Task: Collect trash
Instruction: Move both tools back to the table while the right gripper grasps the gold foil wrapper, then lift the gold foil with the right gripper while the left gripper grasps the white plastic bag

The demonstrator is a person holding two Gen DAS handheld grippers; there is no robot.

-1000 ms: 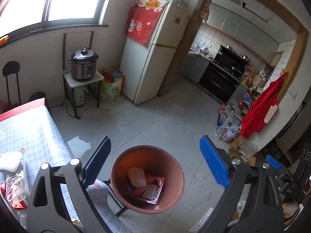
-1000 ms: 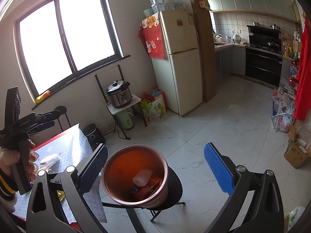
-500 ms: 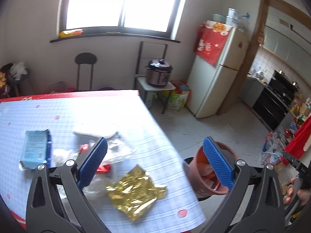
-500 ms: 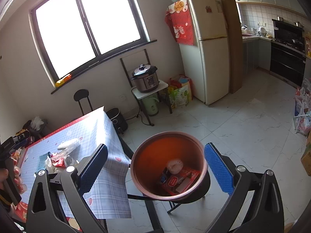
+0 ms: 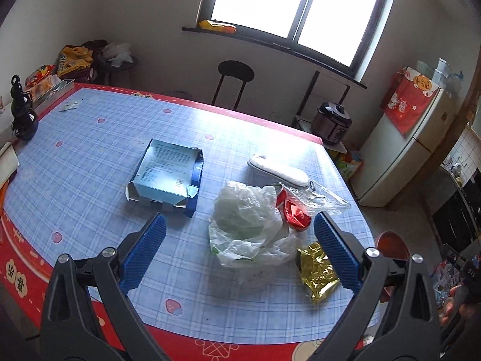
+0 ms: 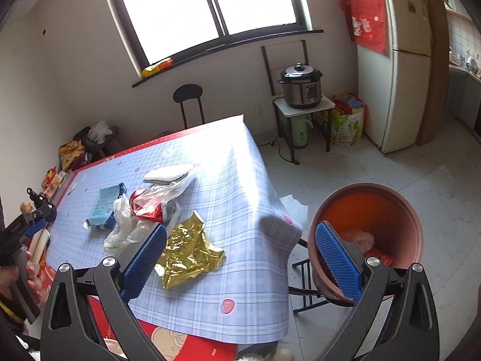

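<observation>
Our trash is still mostly on the table (image 5: pixel 90 162): a crumpled gold foil wrapper (image 6: pixel 188 248) near the corner closest to us, a crushed red drink can (image 5: pixel 293 210) tangled with a clear plastic sleeve (image 5: pixel 318 195), a rumpled translucent plastic bag (image 5: pixel 249 228) touching the can, a flattened light-blue cardboard box (image 5: pixel 166 177) further in, and a white oblong packet (image 5: pixel 278 173) beyond the can. The round terracotta-coloured bin (image 6: pixel 390 204) stands on a dark stool just off the table corner, and we see a red wrapper and a pale lump already inside, so we judge the job begun but most of it left. Our left tool (image 5: pixel 240 252) hangs spread wide and empty above the plastic bag; our right tool (image 6: pixel 240 258) is likewise released, holding nothing, between the foil and the bin. A black gourd-shaped ornament (image 5: pixel 22 109) sits at the far edge, well apart. Nothing blocks the foil, though the bag and sleeve overlap the can
</observation>
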